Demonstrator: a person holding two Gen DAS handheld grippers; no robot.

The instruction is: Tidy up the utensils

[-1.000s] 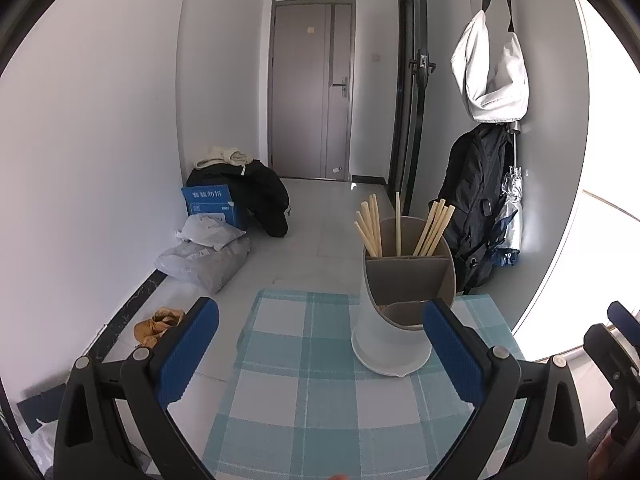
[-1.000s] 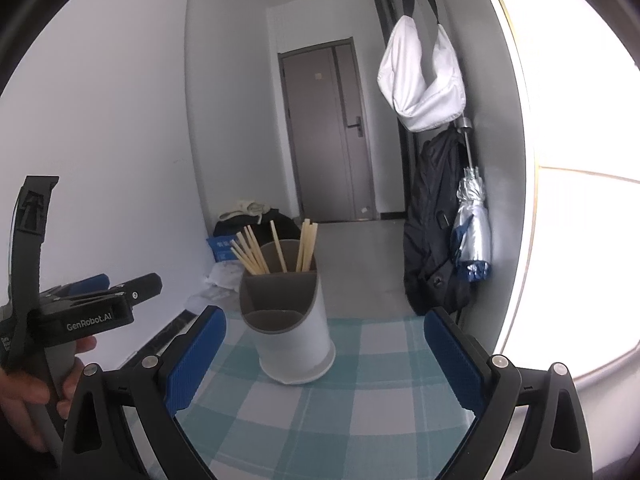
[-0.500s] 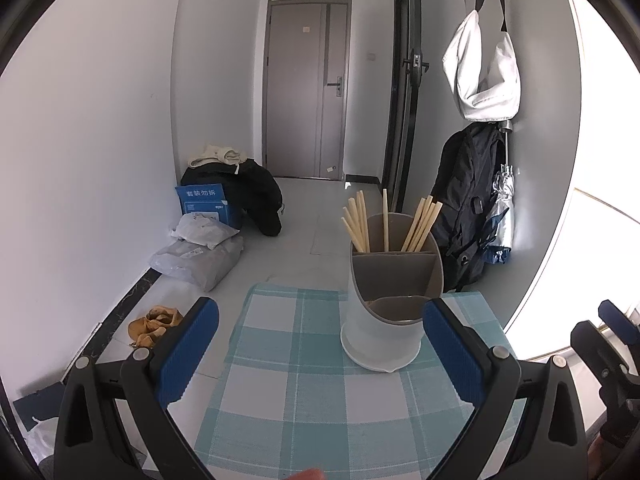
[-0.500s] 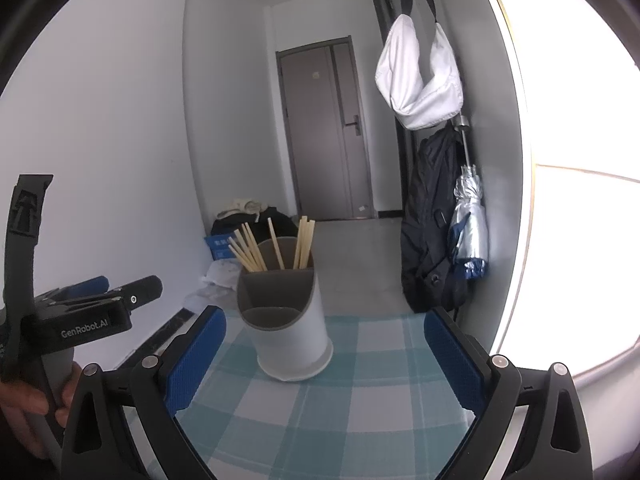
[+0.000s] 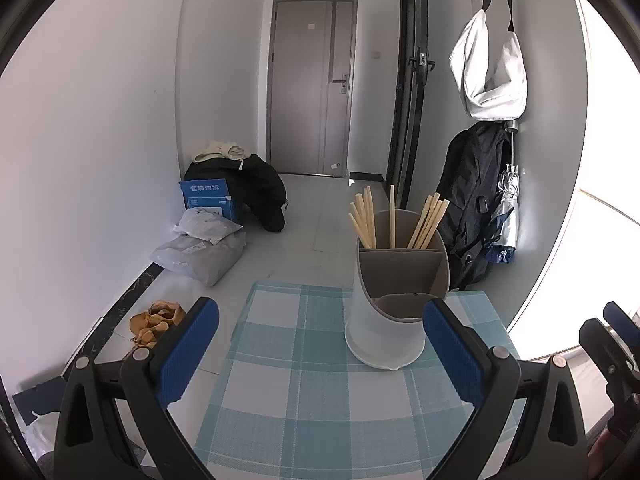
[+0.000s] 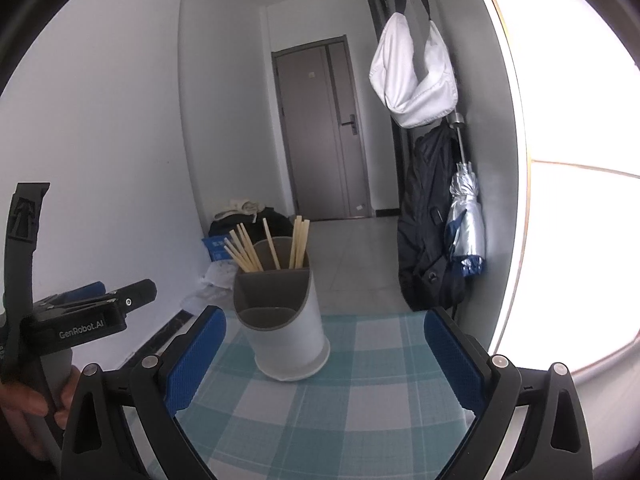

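A white utensil holder [image 5: 394, 304] with a grey divided insert stands on the checked tablecloth [image 5: 304, 392]. Several wooden chopsticks [image 5: 394, 224] stick up from its rear compartment; the front compartments look empty. In the right wrist view the same holder [image 6: 284, 320] sits left of centre with the chopsticks [image 6: 268, 250] upright. My left gripper [image 5: 320, 344] is open, nothing between its blue pads, the holder just ahead by the right pad. My right gripper [image 6: 322, 356] is open and empty, behind the holder. The left gripper's body [image 6: 76, 316] shows at the left, held by a hand [image 6: 24, 404].
The small table ends just past the holder; beyond lies a tiled floor with bags [image 5: 200, 252], a blue box [image 5: 208, 198] and a yellow cloth [image 5: 154, 320]. A backpack [image 5: 472, 208], folded umbrella [image 6: 464, 220] and white bag [image 6: 412, 76] hang on the right wall.
Both grippers have drawn back a little and risen; the holder looks slightly smaller and farther in both views. Both stay open and empty.
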